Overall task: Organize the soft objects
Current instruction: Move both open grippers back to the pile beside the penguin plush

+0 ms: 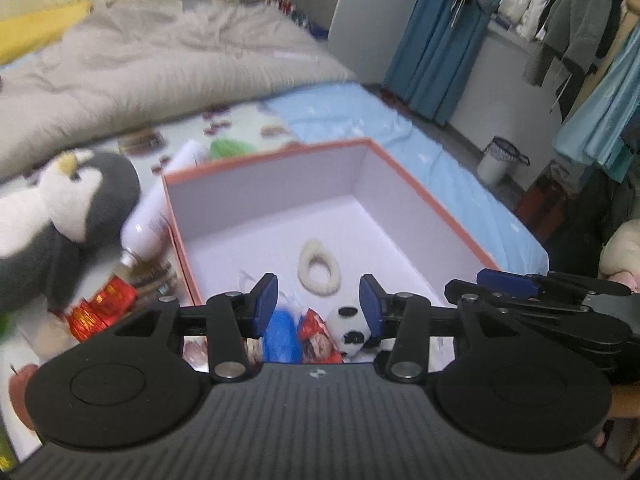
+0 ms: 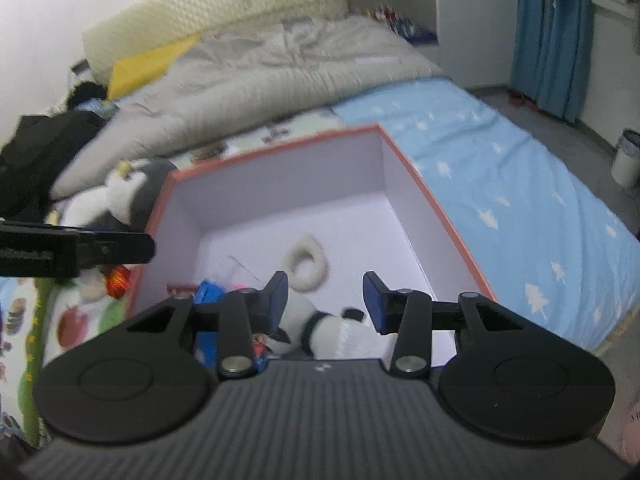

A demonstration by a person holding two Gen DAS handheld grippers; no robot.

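An orange-rimmed box with white walls (image 1: 272, 184) (image 2: 280, 184) lies on the bed. Inside it are a white fuzzy ring (image 1: 310, 249) (image 2: 318, 270), a small panda plush (image 1: 352, 332) (image 2: 340, 332), a blue item (image 1: 282, 336) and a red packet (image 1: 318, 342). My left gripper (image 1: 318, 300) is open over the box's near end, with nothing pressed between its pads. My right gripper (image 2: 325, 296) is open just above the panda, which lies below the pads. A grey and white penguin plush (image 1: 80, 200) (image 2: 128, 192) lies left of the box.
A white bottle (image 1: 152, 220) and red packets (image 1: 100, 308) lie between the penguin and the box. A grey quilt (image 1: 160, 64) covers the far half of the bed. On the right are the blue sheet's edge (image 2: 520, 208), a white bin (image 1: 498, 160), blue curtains and hanging clothes.
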